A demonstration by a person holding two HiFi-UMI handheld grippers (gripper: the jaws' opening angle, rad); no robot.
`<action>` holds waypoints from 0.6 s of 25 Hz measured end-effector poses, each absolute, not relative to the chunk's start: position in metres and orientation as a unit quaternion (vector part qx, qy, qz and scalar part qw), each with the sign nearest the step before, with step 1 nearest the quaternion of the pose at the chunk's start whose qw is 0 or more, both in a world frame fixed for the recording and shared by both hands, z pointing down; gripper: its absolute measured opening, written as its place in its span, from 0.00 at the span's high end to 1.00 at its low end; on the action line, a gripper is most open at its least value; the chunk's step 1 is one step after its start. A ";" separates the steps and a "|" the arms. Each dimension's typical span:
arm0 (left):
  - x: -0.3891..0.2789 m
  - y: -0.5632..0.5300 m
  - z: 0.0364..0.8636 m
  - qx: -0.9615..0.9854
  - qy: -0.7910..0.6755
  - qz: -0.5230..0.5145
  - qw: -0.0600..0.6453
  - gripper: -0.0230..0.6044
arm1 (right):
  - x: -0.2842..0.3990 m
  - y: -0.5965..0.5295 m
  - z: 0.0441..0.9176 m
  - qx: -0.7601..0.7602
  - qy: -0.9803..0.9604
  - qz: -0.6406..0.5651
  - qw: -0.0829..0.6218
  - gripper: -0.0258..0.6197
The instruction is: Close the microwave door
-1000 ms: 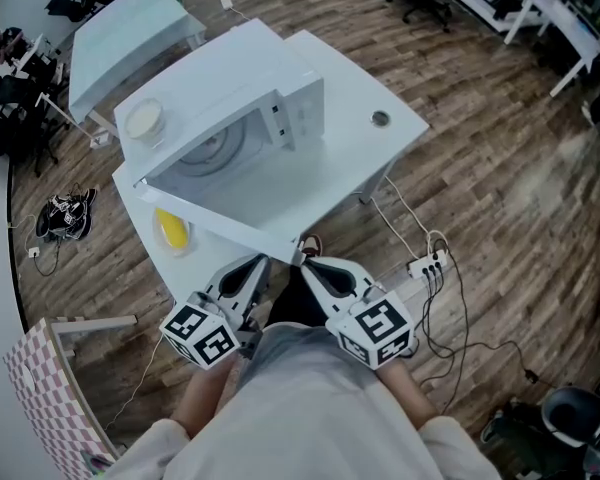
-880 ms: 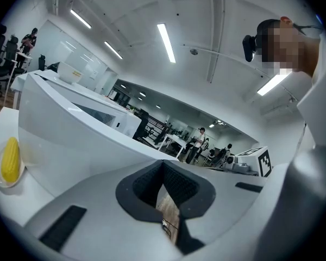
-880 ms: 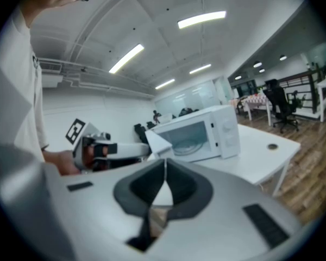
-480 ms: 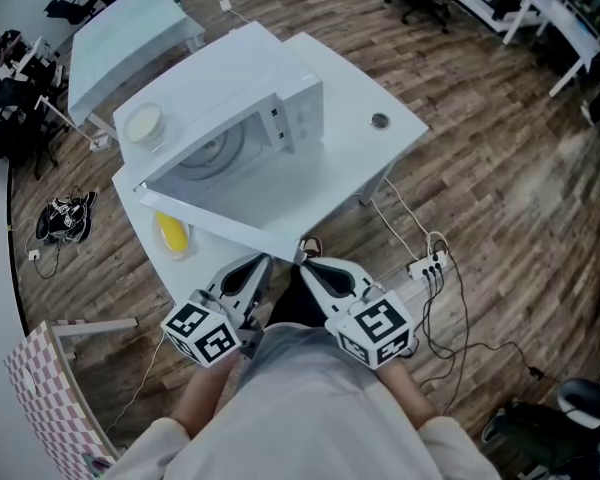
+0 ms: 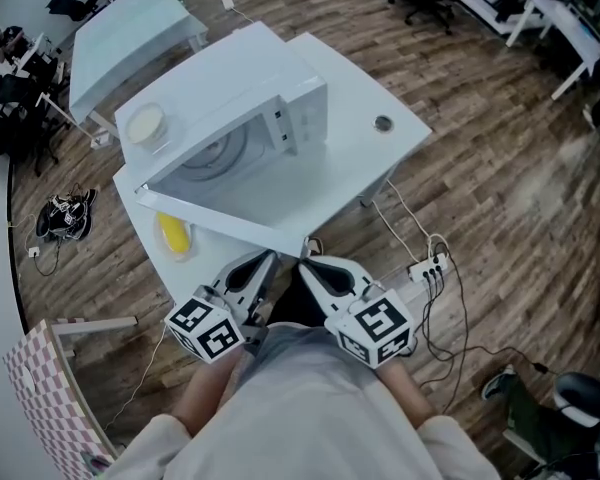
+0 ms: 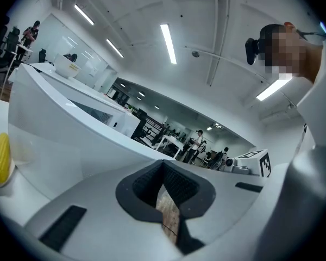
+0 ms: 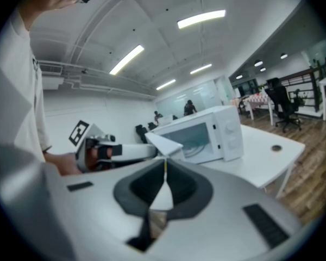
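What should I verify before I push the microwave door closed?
1. Microwave door stands open and needs the push: ok.
2. Table between door and cavity is bare: ok.
3. Yellow food lies outside the door's swing: ok.
4. Left gripper empty, fingers shut: ok.
5. Right gripper empty, fingers shut: ok.
6. A gripper touches the door: cannot tell; both tips sit close to its free corner.

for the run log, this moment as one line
microwave door: open | left hand-held gripper: shut, empty | right hand-held gripper: shut, empty | both near door's free end, no contact seen
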State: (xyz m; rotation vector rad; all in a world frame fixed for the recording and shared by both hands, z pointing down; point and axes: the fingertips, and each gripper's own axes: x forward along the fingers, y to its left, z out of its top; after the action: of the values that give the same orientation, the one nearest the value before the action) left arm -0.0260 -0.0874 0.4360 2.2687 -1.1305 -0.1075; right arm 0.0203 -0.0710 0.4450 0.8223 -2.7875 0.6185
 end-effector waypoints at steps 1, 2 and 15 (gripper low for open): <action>-0.026 -0.088 0.436 0.854 -0.425 -0.041 0.298 0.94 | 0.020 -0.072 0.445 0.275 -0.935 0.208 0.085 0.92; -0.026 -0.089 0.436 0.854 -0.424 -0.041 0.299 0.94 | 0.019 -0.072 0.445 0.274 -0.935 0.209 0.085 0.92; -0.027 -0.102 0.438 0.850 -0.421 -0.050 0.312 0.94 | 0.016 -0.084 0.449 0.268 -0.935 0.215 0.085 0.92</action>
State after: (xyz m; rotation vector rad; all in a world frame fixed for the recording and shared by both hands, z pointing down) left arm -0.0273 -0.1025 0.4378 2.2439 -1.1121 -0.1313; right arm 0.0155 -0.0837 0.4490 0.8003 -2.7877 0.6424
